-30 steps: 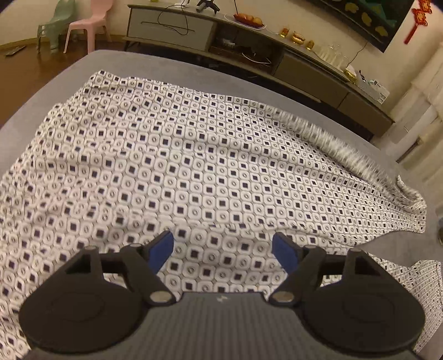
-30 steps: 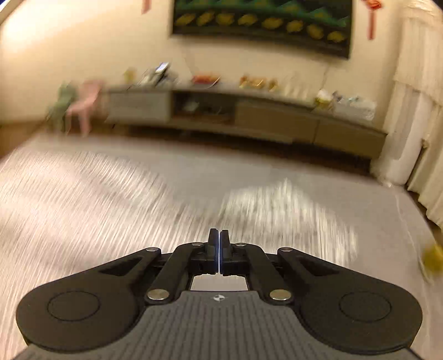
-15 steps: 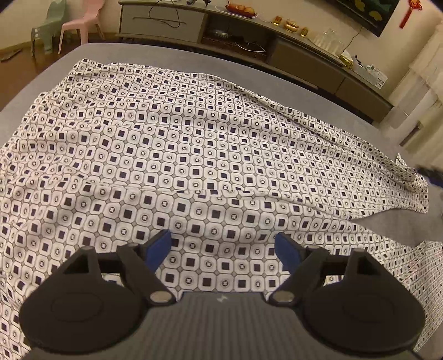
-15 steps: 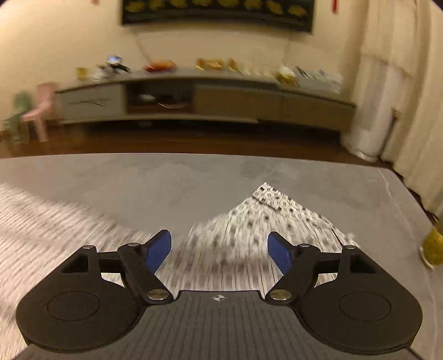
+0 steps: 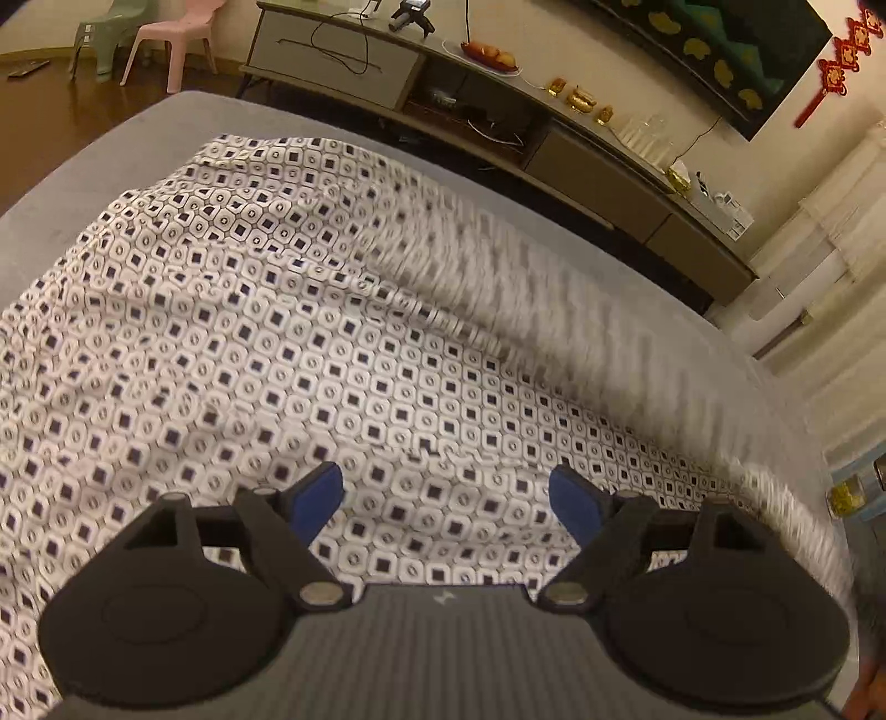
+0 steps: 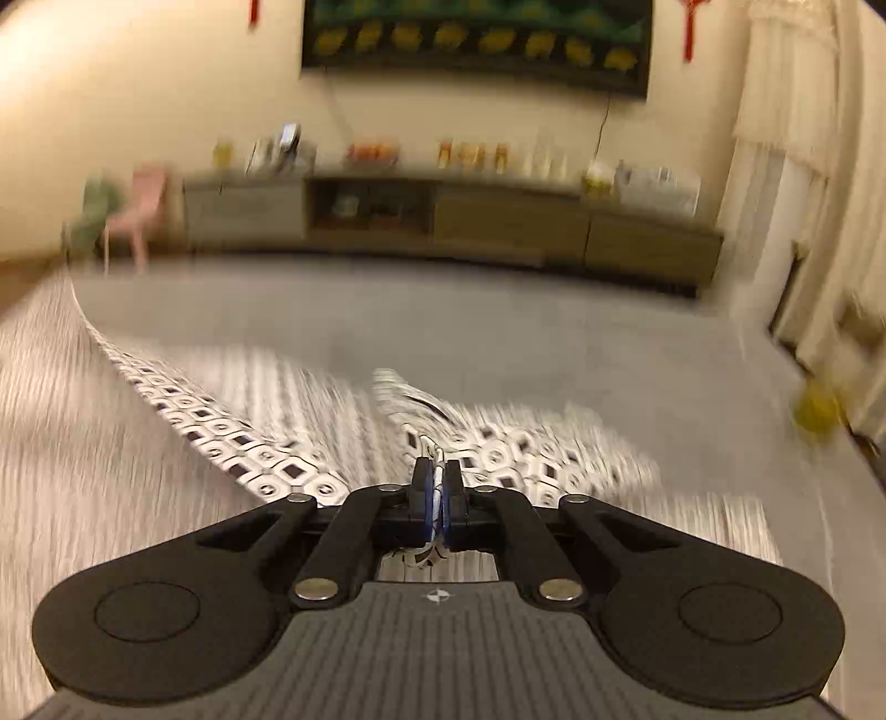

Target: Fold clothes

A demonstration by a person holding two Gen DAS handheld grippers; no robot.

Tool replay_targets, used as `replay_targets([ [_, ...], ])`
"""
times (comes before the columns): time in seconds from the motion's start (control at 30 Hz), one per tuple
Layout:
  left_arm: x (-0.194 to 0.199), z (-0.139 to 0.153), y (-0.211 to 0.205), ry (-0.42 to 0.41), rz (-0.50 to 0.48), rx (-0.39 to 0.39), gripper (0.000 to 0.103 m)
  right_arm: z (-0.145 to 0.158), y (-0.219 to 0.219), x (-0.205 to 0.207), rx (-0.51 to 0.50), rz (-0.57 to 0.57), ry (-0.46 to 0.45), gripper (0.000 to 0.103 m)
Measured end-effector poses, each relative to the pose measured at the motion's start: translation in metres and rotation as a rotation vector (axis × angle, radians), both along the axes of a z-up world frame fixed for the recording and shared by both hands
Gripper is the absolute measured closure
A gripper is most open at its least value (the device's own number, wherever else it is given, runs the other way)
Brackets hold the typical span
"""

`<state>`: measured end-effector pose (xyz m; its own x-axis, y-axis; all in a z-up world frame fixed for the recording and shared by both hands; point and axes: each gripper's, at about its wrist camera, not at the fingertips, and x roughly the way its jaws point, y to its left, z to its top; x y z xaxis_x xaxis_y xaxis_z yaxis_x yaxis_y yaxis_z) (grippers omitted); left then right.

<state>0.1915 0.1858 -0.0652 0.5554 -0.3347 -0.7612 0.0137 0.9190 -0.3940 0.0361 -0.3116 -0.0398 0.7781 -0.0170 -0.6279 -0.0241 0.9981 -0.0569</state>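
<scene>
Both grippers differed: right gripper [image 6: 436,501], gaping half a second before, had clamped onto an edge of the cloth [image 5: 310,343] spread over the grey bed [image 5: 111,160], left gripper [image 5: 446,498] wide above it, so a fold probably began.

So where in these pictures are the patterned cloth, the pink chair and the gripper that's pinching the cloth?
patterned cloth [image 5: 343,354], left wrist view, on its flat middle.
pink chair [image 5: 183,27], left wrist view, on its seat.
right gripper [image 6: 436,487], right wrist view, between the closed fingertips pinching the cloth.
</scene>
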Motion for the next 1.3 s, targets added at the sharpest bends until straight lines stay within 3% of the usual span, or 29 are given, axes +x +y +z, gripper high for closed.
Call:
replay_targets([
  [0.03, -0.001, -0.002, -0.002, 0.009, -0.005, -0.004, 0.019, -0.013, -0.001, -0.018, -0.027, -0.003, 0.042, 0.099],
  [0.1, -0.002, -0.007, -0.009, 0.025, -0.007, -0.011, 0.019, -0.030, -0.006, -0.033, -0.071, -0.031, 0.082, 0.086],
  [0.17, -0.004, -0.011, -0.015, 0.029, -0.004, -0.010, 0.019, -0.021, -0.003, -0.034, -0.078, -0.005, 0.053, 0.075],
  [0.3, -0.005, -0.014, -0.016, 0.005, 0.018, -0.009, 0.018, 0.004, 0.030, -0.021, -0.217, 0.126, -0.085, 0.034],
  [0.37, 0.000, -0.015, -0.014, -0.006, 0.034, 0.000, 0.016, -0.003, 0.040, 0.004, -0.256, 0.183, -0.059, 0.033],
  [0.47, 0.012, -0.018, -0.012, -0.027, 0.050, 0.029, 0.015, -0.027, 0.046, 0.046, -0.269, 0.217, 0.034, 0.036],
  [0.53, 0.020, -0.019, -0.013, -0.044, 0.059, 0.052, 0.012, -0.036, 0.048, 0.058, -0.243, 0.207, 0.079, 0.045],
  [0.57, 0.024, -0.020, -0.013, -0.052, 0.057, 0.058, 0.012, -0.036, 0.044, 0.062, -0.217, 0.193, 0.070, 0.047],
  [0.6, 0.029, -0.020, -0.015, -0.057, 0.050, 0.060, 0.012, -0.035, 0.039, 0.065, -0.195, 0.173, 0.081, 0.069],
  [0.67, 0.038, -0.023, -0.021, -0.065, 0.046, 0.076, 0.016, -0.032, 0.028, 0.068, -0.144, 0.134, 0.089, 0.093],
  [0.7, 0.042, -0.026, -0.024, -0.070, 0.039, 0.077, 0.024, -0.030, 0.022, 0.068, -0.125, 0.112, 0.081, 0.097],
  [0.73, 0.044, -0.029, -0.027, -0.073, 0.026, 0.072, 0.059, -0.028, 0.016, 0.067, -0.105, 0.090, 0.073, 0.099],
  [0.8, 0.044, -0.029, -0.027, -0.079, 0.038, 0.055, 0.101, -0.019, -0.004, 0.059, -0.064, 0.020, 0.035, 0.100],
  [0.87, 0.038, -0.023, -0.024, -0.092, 0.067, 0.026, 0.103, -0.010, -0.024, 0.051, -0.022, -0.050, -0.004, 0.101],
  [1.03, -0.048, 0.039, -0.007, -0.175, 0.063, -0.134, 0.103, 0.036, -0.112, -0.026, 0.189, -0.278, -0.147, 0.101],
  [1.17, -0.116, 0.007, -0.004, -0.097, 0.085, -0.093, 0.103, 0.007, -0.171, -0.066, 0.351, -0.420, -0.079, 0.101],
  [1.23, -0.126, -0.020, 0.002, -0.023, 0.111, -0.103, 0.103, -0.014, -0.192, -0.073, 0.450, -0.471, -0.039, 0.100],
  [1.3, -0.127, -0.024, 0.002, -0.034, 0.106, -0.067, 0.103, -0.019, -0.199, -0.071, 0.525, -0.471, -0.038, 0.100],
])
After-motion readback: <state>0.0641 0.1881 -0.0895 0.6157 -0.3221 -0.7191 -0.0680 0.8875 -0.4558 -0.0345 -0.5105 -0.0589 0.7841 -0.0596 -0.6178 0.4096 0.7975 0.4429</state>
